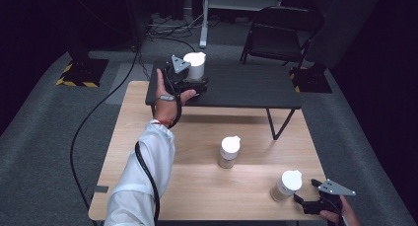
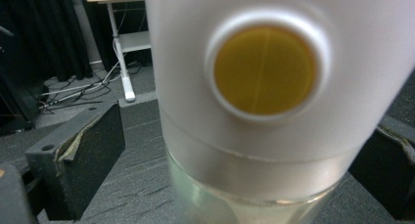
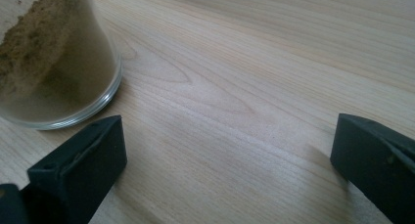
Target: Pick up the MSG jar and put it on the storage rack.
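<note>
1. Your left claw point(image 1: 197, 78) reaches over the far dark desk point(image 1: 246, 85), with the white-capped jar point(image 1: 194, 64) standing between its jaws.
2. In the left gripper view, that jar point(image 2: 264, 111) stands upright on the dark surface, and both pads stand clear of its sides: the claw is open and grips nothing.
3. The jar's white cap has a round yellow disc point(image 2: 264, 70) on the side facing the camera.
4. Your right claw point(image 1: 306, 195) rests low at the near right corner of the wooden desk point(image 1: 197, 152), jaws spread wide with bare wood between them.
5. A second jar point(image 1: 286, 185) stands just beside that right claw; the right gripper view shows its brown powder point(image 3: 44, 53).
6. A third jar point(image 1: 229, 152) stands near the middle of the wooden desk, well apart from both claws.
</note>
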Motion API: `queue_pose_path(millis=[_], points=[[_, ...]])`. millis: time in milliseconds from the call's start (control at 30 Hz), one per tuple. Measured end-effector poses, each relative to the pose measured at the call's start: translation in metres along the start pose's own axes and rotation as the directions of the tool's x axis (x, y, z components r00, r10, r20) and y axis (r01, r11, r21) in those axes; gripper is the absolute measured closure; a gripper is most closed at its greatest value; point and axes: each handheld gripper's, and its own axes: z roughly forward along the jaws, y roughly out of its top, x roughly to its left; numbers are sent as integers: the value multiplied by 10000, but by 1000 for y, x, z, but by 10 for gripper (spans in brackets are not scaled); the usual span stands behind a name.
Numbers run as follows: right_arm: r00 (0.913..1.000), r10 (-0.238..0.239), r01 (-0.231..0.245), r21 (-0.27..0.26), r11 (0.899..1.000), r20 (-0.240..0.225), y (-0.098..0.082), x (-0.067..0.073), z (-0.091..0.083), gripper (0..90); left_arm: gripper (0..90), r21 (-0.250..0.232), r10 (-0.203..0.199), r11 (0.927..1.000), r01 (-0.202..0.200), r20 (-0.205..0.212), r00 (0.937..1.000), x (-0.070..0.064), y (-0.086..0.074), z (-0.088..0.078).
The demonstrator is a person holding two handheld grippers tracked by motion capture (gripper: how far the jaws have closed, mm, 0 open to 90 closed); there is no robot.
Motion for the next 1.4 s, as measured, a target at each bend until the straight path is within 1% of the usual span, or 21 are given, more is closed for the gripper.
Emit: queue_pose_path(millis=[67, 167, 233, 267, 333, 433, 567, 667, 700, 800, 933, 1033, 1133, 1300, 1400], points=[[10000, 4, -4, 2, 10000, 5, 0, 0, 0, 0, 7, -18, 151, 9999, -151, -52, 9999, -2, -1, -1], [10000, 12, -12, 5, 10000, 10, 0, 0, 0, 0, 4, -148, 517, 9985, -521, -294, 9982, -8, -3, -5], [10000, 11, -11, 4, 10000, 13, 0, 0, 0, 0, 4, -189, 877, 9959, -889, -539, 9947, -12, -2, -8], [10000, 9, -9, 3, 10000, 12, 0, 0, 0, 0, 4, -189, 877, 9959, -889, -539, 9947, -12, -2, -8], [10000, 17, -17, 8, 10000, 12, 0, 0, 0, 0, 4, -353, 880, 9953, -899, -533, 9947, -12, -4, -12], [10000, 14, -14, 4, 10000, 13, 0, 0, 0, 0, 3, -454, 1036, 9933, -1062, -570, 9930, -13, -6, -17], [10000, 11, -11, 4, 10000, 15, 0, 0, 0, 0, 2, -669, 1151, 9907, -1182, -482, 9922, -13, -11, -25], [10000, 24, -24, 6, 10000, 25, 0, 0, 0, 0, 2, -781, 1459, 9857, -1494, -483, 9881, -15, -16, -32], [10000, 28, -28, 6, 10000, 27, 0, 0, 0, 0, 2, -842, 1646, 9820, -1688, -553, 9848, -17, -19, -36], [10000, 29, -29, 6, 10000, 29, 0, 0, 0, 0, 2, -882, 1722, 9804, -1759, -483, 9839, -18, -22, -40], [10000, 38, -38, 8, 10000, 40, 0, 0, 0, 0, 2, -970, 2015, 9738, -2054, -491, 9783, -20, -31, -48], [10000, 37, -37, 8, 10000, 40, 0, 0, 0, 0, 2, -954, 2100, 9724, -2128, -382, 9769, -19, -37, -53], [10000, 40, -40, 8, 10000, 43, 0, 1, 0, 0, 2, -876, 2376, 9667, -2405, -417, 9705, -22, -44, -56], [10000, 46, -46, 7, 10000, 55, 0, 1, 0, 0, 2, -726, 2621, 9618, -2639, -337, 9645, -23, -52, -59], [10000, 43, -44, 7, 10000, 56, 0, 1, 0, 0, 2, -726, 2580, 9632, -2589, -219, 9659, -22, -58, -62]])
